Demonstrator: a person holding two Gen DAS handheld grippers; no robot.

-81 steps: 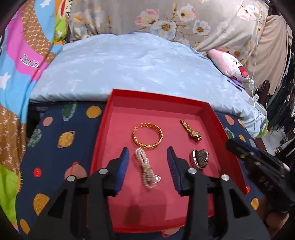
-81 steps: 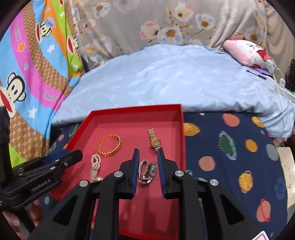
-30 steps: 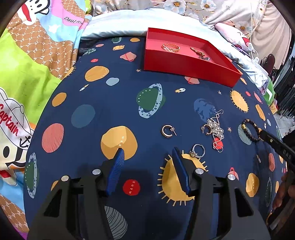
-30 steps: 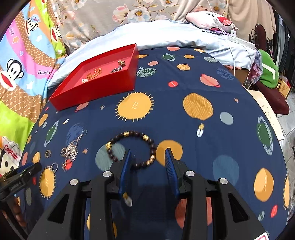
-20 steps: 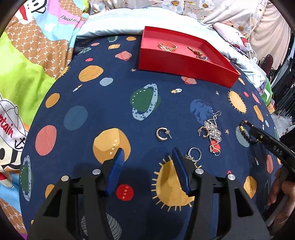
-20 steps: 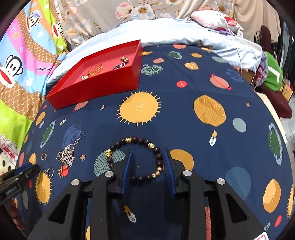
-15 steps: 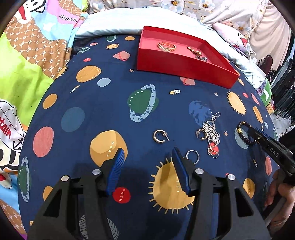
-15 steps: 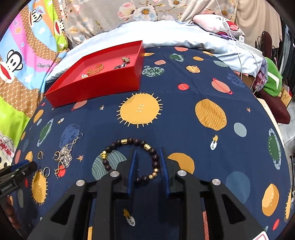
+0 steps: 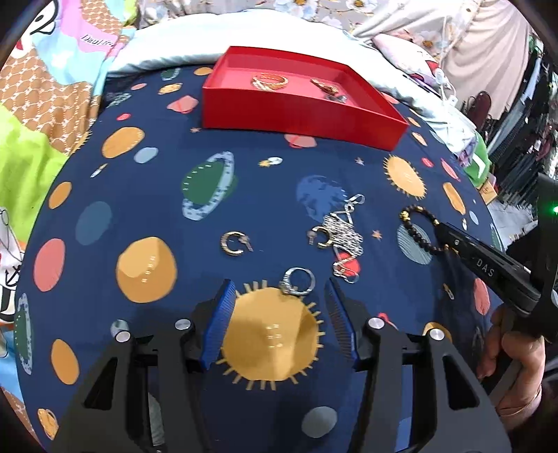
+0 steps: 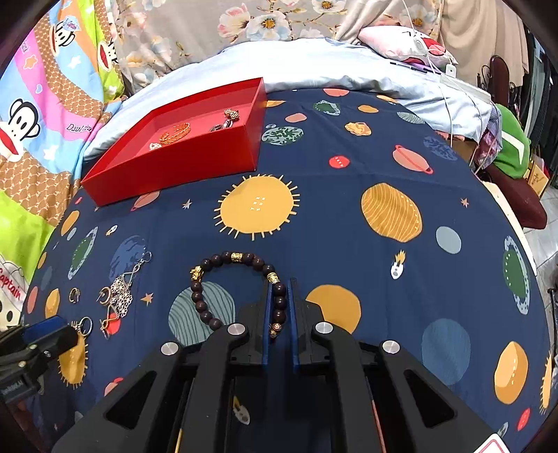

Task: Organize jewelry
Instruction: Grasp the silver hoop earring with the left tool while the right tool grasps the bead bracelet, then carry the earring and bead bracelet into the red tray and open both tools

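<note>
Right gripper (image 10: 280, 306): fingers closing on the bead bracelet (image 10: 237, 289) lying on the bed (image 10: 348, 244); grip firmly before lifting toward the tray (image 10: 181, 167). Left gripper (image 9: 279, 313): fingers half-wide, narrowing, empty, ring (image 9: 298, 280) just ahead.

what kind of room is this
Most likely a bedroom: the jewelry lies on a bed's planet-print sheet, with a pillow and floral bedding behind the red tray.

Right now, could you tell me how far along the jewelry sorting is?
Partly done. The red tray already holds a gold bangle and a few other pieces. In hand: the right gripper is closing on the dark bead bracelet. The left gripper, jaws narrowing, hovers near a silver ring. Still loose on the bedspread: two hoop earrings and a filigree piece.
</note>
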